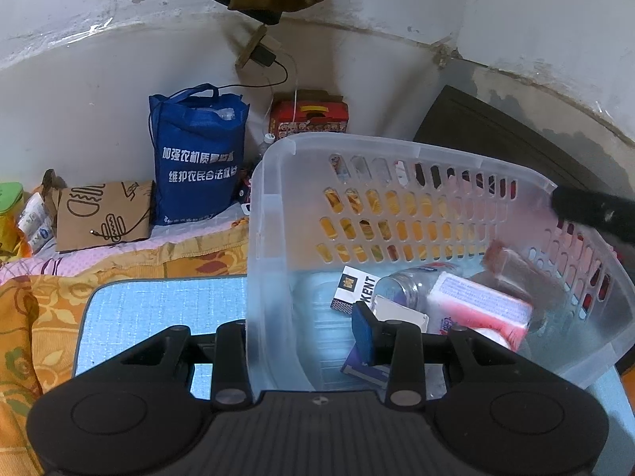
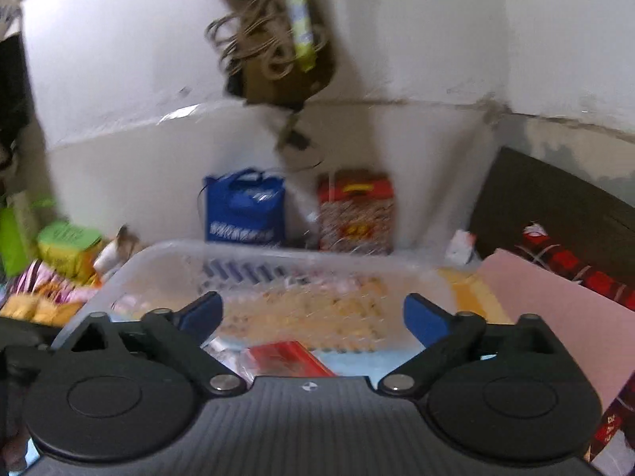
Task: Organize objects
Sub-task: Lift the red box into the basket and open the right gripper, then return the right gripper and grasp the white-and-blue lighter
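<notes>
On the blue mat (image 1: 158, 309), the left hand-held gripper (image 1: 305, 341) pinches the light, flexible basket (image 1: 397, 150) by its near wall, while the right hand-held gripper (image 2: 313, 313) gapes wide, empty.

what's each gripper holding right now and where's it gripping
The left gripper is clamped on the near wall of the clear plastic basket, one finger inside and one outside. The right gripper holds nothing; its jaws stand wide open.

White, scuffed walls (image 1: 99, 79) meet in a corner; a dark headboard (image 1: 496, 139) leans right, above patterned bedding (image 1: 35, 317).
</notes>
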A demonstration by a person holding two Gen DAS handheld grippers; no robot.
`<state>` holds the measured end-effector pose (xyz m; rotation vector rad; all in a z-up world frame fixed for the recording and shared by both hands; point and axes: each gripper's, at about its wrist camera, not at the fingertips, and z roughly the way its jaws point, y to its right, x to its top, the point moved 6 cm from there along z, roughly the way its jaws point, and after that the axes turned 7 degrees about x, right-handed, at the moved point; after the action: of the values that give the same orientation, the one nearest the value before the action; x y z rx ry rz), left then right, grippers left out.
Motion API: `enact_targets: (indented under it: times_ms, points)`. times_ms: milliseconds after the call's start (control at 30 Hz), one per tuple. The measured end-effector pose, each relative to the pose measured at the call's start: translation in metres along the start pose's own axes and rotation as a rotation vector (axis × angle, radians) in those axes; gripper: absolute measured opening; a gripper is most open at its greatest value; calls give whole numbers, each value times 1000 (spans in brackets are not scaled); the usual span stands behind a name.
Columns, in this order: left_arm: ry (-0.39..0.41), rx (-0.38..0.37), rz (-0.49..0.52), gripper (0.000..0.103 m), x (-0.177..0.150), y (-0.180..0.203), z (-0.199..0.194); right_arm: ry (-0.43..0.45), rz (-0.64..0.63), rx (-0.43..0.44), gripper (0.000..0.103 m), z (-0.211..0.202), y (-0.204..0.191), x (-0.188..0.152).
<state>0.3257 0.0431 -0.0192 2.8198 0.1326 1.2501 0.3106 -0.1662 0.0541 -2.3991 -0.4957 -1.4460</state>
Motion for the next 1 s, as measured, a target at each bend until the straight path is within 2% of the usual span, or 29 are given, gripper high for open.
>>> enact_targets:
  times_ms: [133, 267, 400, 500, 567, 633, 733, 800, 867, 1000]
  points:
    - [0, 1, 1, 42, 0, 0, 0, 24, 90, 31, 103, -21, 12, -12]
    - [0, 2, 1, 43, -1, 0, -1, 76, 104, 53, 103, -58, 10, -32]
    - [0, 8, -2, 43, -1, 0, -1, 112, 115, 18, 103, -84, 11, -49]
    - [-2, 8, -1, 43, -1, 1, -1, 173, 187, 31, 103, -107, 11, -64]
    - [-4, 10, -3, 43, 0, 1, -1, 180, 201, 64, 103, -114, 2, -81]
    - [-5, 17, -2, 43, 0, 2, -2, 142, 173, 46, 103, -100, -12, -103]
    - [-7, 19, -5, 43, 0, 2, -2, -40, 198, 63, 103, -53, -30, -136]
    - [-5, 21, -4, 43, 0, 1, -2, -118, 232, 71, 103, -29, -43, -150]
    - [-5, 24, -2, 43, 0, 1, -2, -152, 232, 55, 103, -14, -55, -159]
    - [-3, 16, 1, 43, 1, 0, -2, -140, 168, -20, 103, 1, -74, -158]
